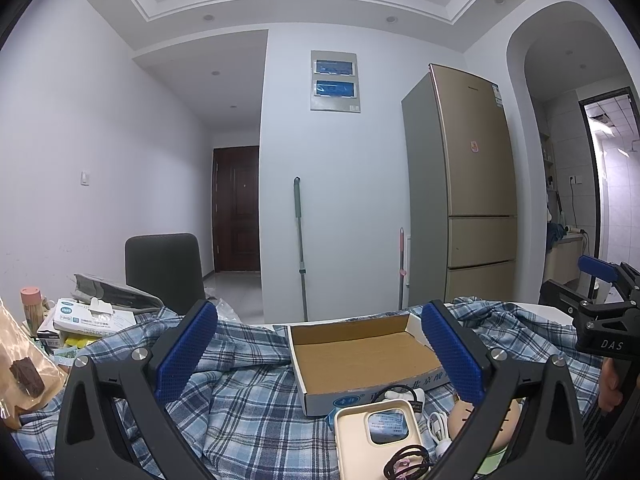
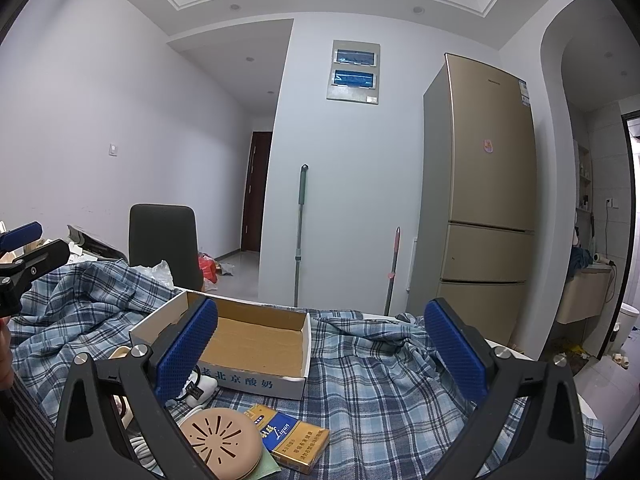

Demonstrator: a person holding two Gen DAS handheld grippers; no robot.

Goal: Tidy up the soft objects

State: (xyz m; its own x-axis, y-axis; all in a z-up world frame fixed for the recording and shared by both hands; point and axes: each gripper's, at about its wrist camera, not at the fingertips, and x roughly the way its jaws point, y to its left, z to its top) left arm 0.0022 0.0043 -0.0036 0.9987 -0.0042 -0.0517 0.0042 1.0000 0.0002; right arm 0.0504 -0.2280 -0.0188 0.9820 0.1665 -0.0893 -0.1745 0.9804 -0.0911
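An empty open cardboard box (image 1: 360, 354) (image 2: 256, 340) sits on a blue plaid cloth (image 1: 248, 408) (image 2: 380, 392) spread over the table. In front of it lie a cream phone case (image 1: 378, 436), a black hair tie (image 1: 406, 464), a white charger with cable (image 1: 438, 430) (image 2: 200, 390), a round tan soft toy (image 1: 500, 420) (image 2: 222, 442) and a yellow-blue cigarette pack (image 2: 294, 440). My left gripper (image 1: 320, 356) is open and empty above the cloth, before the box. My right gripper (image 2: 322, 354) is open and empty, the box behind its left finger.
At the left are a tissue box (image 1: 94, 316), a pink-lidded toothpick jar (image 1: 32, 306), a plastic bag with a brown block (image 1: 26, 372) and a dark chair (image 1: 164, 268). A fridge (image 1: 472, 188), mop (image 1: 300, 240) and wall stand beyond the table.
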